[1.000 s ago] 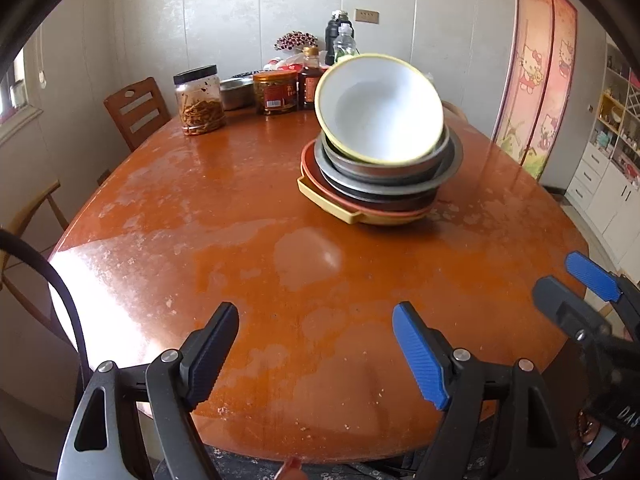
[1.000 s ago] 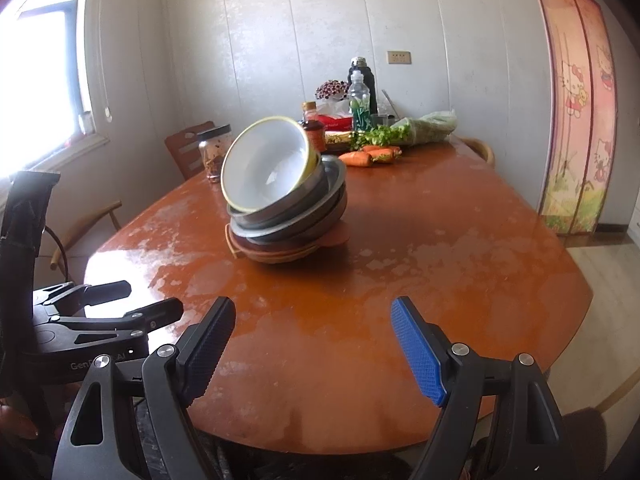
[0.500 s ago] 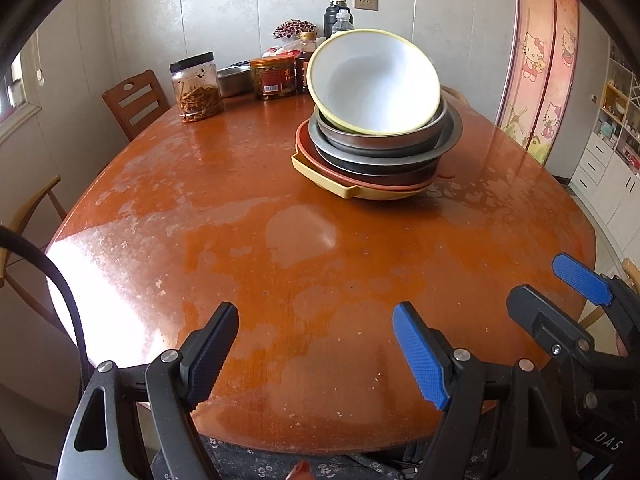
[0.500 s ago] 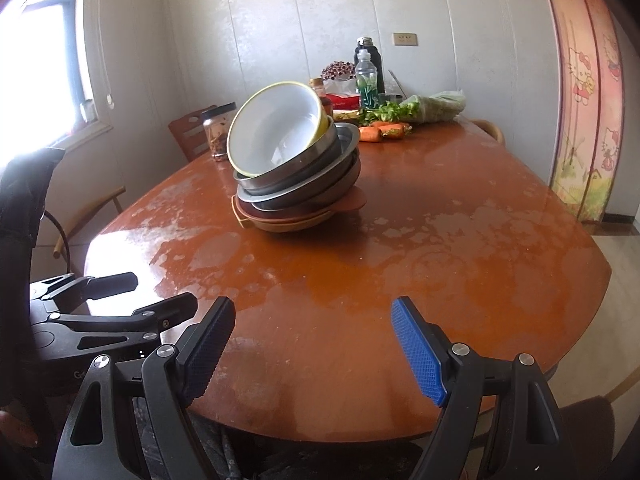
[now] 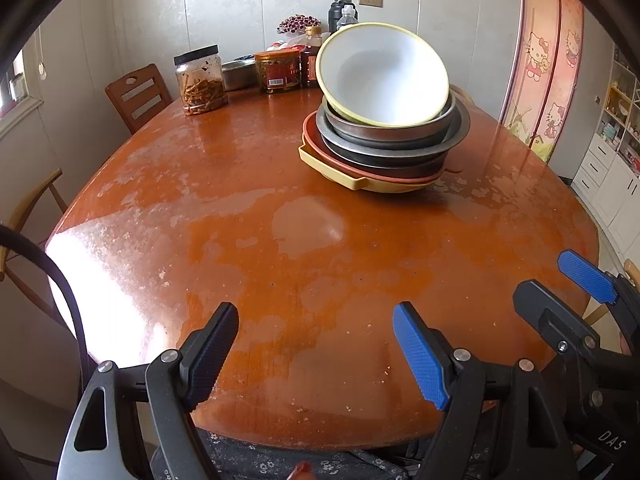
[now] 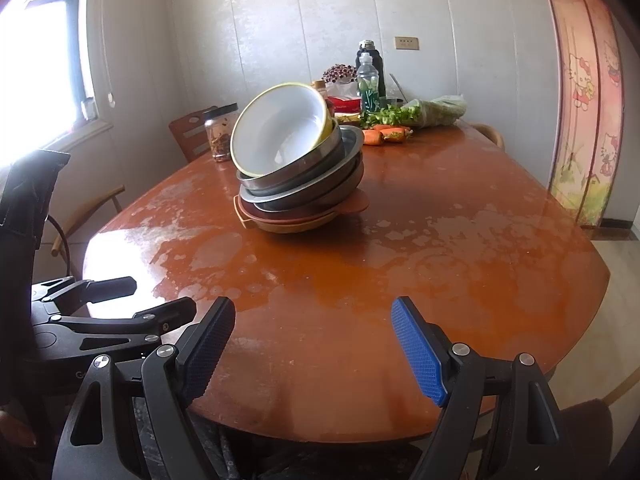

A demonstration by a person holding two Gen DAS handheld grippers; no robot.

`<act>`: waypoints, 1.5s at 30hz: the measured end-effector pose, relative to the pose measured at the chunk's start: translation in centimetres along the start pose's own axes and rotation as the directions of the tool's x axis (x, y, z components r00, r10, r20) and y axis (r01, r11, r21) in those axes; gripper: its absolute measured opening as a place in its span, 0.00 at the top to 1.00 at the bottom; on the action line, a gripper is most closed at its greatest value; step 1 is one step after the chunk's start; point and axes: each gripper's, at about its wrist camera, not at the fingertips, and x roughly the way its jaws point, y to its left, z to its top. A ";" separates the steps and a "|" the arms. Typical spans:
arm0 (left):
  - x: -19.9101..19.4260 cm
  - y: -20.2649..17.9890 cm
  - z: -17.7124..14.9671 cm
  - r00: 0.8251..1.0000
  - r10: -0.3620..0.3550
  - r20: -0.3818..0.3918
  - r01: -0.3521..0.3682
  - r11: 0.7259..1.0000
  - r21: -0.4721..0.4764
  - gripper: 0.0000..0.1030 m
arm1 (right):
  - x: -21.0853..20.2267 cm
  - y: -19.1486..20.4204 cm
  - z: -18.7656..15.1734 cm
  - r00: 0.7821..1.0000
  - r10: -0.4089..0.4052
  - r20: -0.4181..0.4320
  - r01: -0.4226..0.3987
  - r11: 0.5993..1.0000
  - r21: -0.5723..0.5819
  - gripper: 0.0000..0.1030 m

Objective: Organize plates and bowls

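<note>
Both the left gripper [image 5: 316,344] and the right gripper [image 6: 312,340] gape wide, holding nothing, low in frame. Upper centre on the tabletop [image 5: 280,280], the stack [image 5: 380,148] carries 1 white bowl [image 5: 384,76] tilted, mouth facing the cameras.

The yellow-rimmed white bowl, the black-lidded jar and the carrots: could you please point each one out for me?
Yellow-rimmed white bowl [image 5: 384,76]: left wrist view, white inner wall.
Black-lidded jar [image 5: 202,88]: left wrist view, clear side wall.
Carrots [image 6: 386,135]: right wrist view, orange body.
</note>
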 end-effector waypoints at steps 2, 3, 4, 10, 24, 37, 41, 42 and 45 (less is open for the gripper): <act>0.0 -0.1 0.0 1.000 0.001 0.000 -0.001 1.000 0.002 0.23 | 0.0 -0.1 0.0 1.000 0.004 -0.002 -0.004 1.000 0.003 0.21; 0.0 0.0 0.0 1.000 0.000 0.000 0.000 1.000 0.001 0.23 | 0.1 -0.1 0.0 1.000 0.005 -0.003 -0.005 1.000 0.004 0.21; 0.0 -0.1 0.0 1.000 0.001 0.000 -0.001 1.000 0.002 0.23 | 0.1 -0.1 0.0 1.000 0.002 -0.003 -0.002 1.000 0.005 0.21; 0.1 0.0 -0.1 1.000 0.004 -0.002 -0.004 1.000 -0.007 0.23 | 0.0 0.0 0.0 1.000 -0.002 -0.001 0.002 1.000 0.005 0.21; 0.0 -0.1 -0.3 1.000 0.003 -0.002 -0.003 1.000 0.002 0.23 | 0.0 0.1 -0.1 1.000 -0.010 -0.003 0.010 1.000 0.004 0.20; 0.2 -0.2 -0.4 1.000 0.004 -0.008 -0.004 1.000 0.008 0.23 | 0.3 0.2 -0.2 1.000 -0.015 -0.016 0.015 1.000 -0.003 0.20; 0.3 -0.2 -0.4 1.000 0.004 -0.010 -0.004 1.000 0.002 0.23 | 0.2 0.2 -0.2 1.000 -0.019 -0.014 0.019 1.000 -0.001 0.20; 0.3 -0.2 -0.5 1.000 0.005 -0.012 -0.005 1.000 0.001 0.23 | 0.2 0.2 -0.2 1.000 -0.020 -0.012 0.020 1.000 -0.001 0.20; 0.3 -0.2 -0.5 1.000 0.006 -0.014 -0.006 1.000 0.004 0.23 | 0.2 0.1 -0.2 1.000 -0.024 -0.010 0.024 1.000 0.006 0.20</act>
